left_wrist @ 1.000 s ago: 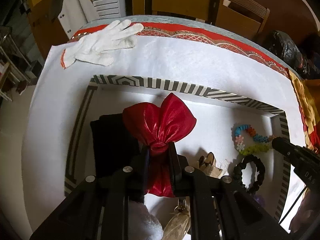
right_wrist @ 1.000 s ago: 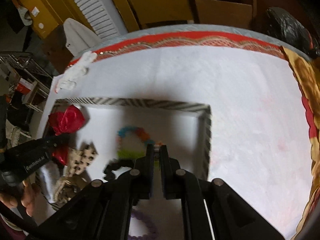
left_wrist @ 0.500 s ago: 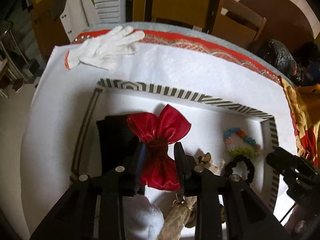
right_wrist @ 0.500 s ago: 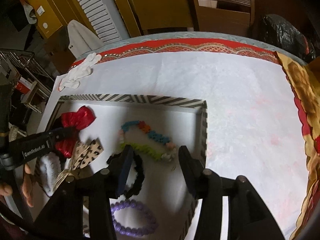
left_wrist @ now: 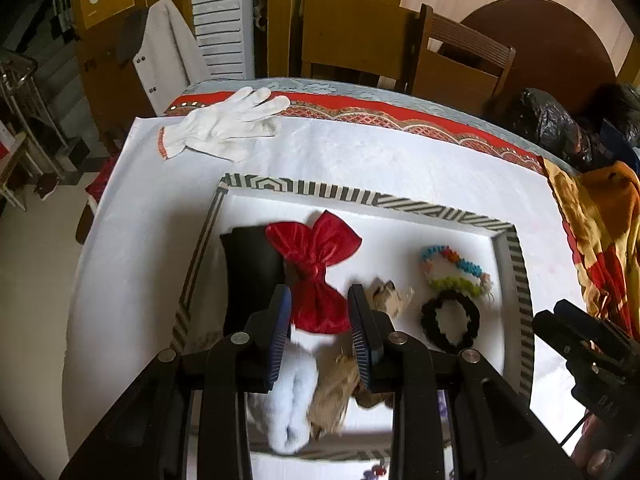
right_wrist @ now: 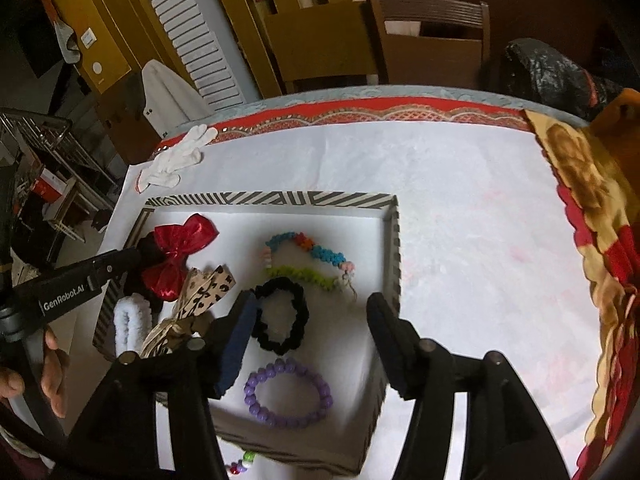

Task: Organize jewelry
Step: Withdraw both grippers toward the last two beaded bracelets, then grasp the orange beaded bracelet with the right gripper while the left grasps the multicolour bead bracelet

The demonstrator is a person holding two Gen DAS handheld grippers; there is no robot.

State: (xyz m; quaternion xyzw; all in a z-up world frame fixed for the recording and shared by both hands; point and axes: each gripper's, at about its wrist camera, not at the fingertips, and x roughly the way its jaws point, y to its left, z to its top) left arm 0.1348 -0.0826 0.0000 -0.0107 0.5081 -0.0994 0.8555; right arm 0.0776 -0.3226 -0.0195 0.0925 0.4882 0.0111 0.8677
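The striped-rim tray (right_wrist: 394, 240) sits on the white-covered counter (right_wrist: 460, 220). Inside it lie a shiny red bow (left_wrist: 316, 264), a multicolour beaded bracelet (right_wrist: 308, 260), a black scrunchie (right_wrist: 282, 316) and a purple bead bracelet (right_wrist: 288, 400), none touching another. The left gripper (left_wrist: 318, 320) hovers over the bow, fingers apart and empty. The right gripper (right_wrist: 310, 328) has its fingers spread wide, empty, above the scrunchie.

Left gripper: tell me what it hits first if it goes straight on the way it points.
Probably the red bow. The left gripper is open, and the bow's lower tail lies between its fingers, straight ahead in the tray. Depth is unclear.
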